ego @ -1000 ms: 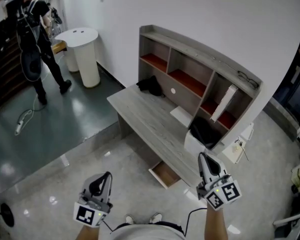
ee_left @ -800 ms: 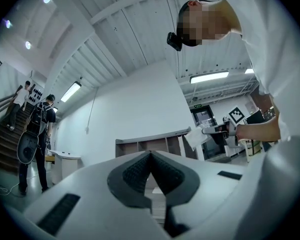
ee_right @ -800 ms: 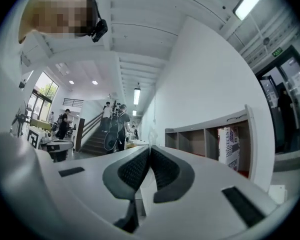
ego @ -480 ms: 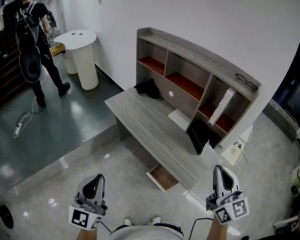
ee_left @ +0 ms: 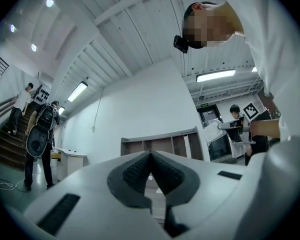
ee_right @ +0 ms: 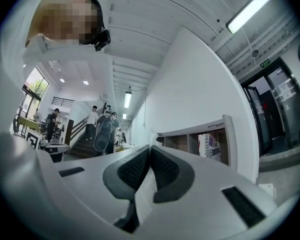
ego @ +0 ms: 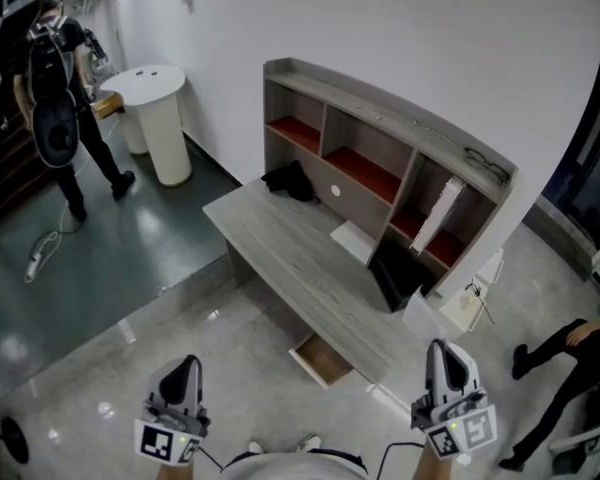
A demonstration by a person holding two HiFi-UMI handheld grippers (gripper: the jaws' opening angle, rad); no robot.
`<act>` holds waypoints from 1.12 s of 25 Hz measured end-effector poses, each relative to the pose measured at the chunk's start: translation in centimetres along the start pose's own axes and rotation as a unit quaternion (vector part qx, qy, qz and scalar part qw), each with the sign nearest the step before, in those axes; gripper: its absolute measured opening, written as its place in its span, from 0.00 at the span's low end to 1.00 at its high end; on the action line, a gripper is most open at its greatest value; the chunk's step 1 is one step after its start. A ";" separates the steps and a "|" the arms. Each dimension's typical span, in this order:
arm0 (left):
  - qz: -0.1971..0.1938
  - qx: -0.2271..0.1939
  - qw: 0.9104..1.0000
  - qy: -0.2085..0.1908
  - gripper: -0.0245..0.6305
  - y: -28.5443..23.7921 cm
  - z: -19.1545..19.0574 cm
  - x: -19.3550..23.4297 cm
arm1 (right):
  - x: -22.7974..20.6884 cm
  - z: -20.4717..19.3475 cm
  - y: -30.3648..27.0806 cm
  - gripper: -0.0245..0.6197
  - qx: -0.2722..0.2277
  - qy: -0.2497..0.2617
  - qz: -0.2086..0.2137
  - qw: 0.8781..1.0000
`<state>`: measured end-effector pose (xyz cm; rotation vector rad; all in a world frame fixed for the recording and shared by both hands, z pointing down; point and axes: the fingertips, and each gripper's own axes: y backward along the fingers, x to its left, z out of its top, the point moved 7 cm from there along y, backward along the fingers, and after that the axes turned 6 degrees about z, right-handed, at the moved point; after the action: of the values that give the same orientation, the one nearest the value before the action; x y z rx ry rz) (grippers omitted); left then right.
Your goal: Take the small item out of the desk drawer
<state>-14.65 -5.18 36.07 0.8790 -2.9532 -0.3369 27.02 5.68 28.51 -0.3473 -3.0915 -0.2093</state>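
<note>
The grey wooden desk (ego: 295,258) with its shelf unit stands in the middle of the head view. Under its near edge a drawer (ego: 320,359) is pulled partly out; only its brown wooden inside shows, and no small item can be made out. My left gripper (ego: 186,366) is low at the left, over the floor and well short of the desk. My right gripper (ego: 443,350) is low at the right, beside the desk's near corner. Both point upward, away from the drawer. The left gripper's jaws (ee_left: 151,154) are shut with nothing between them, and so are the right gripper's jaws (ee_right: 150,148).
On the desk lie a black cloth (ego: 285,180), a white sheet (ego: 355,237) and a black upright item (ego: 394,270). A white round stand (ego: 156,116) and a person with a backpack (ego: 52,108) are far left. Another person's legs (ego: 558,368) are at the right.
Both grippers have sunk toward the bottom of the head view; the right one has moved off the desk's near edge. A person's legs have come into view at the right.
</note>
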 end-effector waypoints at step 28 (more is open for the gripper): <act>-0.013 0.002 1.000 0.006 0.06 1.0 -0.1 2.3 | 4.3 -0.8 -1.8 0.08 0.016 0.005 0.021 1.000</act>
<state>-17.11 -5.65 36.37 0.9161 -2.9360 -0.3250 22.40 4.82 29.23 -0.4096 -3.0703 -0.1591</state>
